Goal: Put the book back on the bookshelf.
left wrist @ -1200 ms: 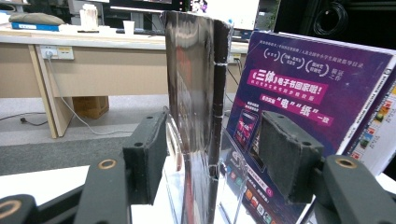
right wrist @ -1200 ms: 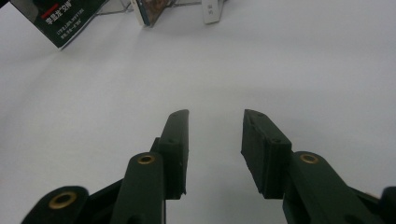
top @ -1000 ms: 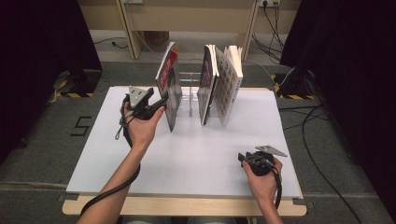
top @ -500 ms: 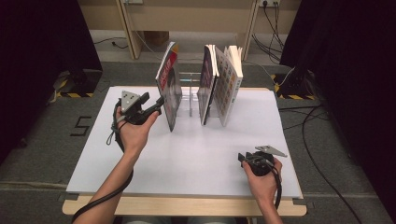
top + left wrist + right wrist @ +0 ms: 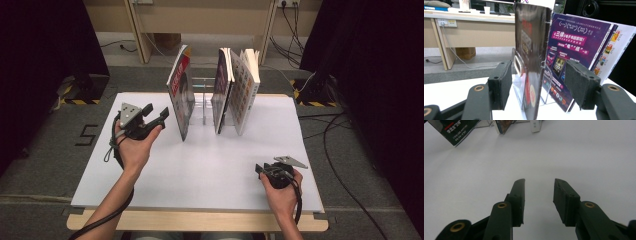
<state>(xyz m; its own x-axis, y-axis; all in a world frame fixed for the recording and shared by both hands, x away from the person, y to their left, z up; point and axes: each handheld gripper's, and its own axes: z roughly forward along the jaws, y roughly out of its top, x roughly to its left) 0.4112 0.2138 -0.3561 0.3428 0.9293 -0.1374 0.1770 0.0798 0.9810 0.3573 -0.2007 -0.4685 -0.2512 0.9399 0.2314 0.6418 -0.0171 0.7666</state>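
If the left tongs (image 5: 536, 85), spread wide astride the dark book's (image 5: 532, 50) near edge without touching, close off-centre, I judge the leaning book could topple off the clear stand (image 5: 202, 102) on the counter (image 5: 210, 165). The right tongs (image 5: 539, 200) rest half-open, empty, well apart.

Glossy paper book cover (image 5: 531, 50); clear plastic stand (image 5: 546, 85); matt white table (image 5: 200, 170)
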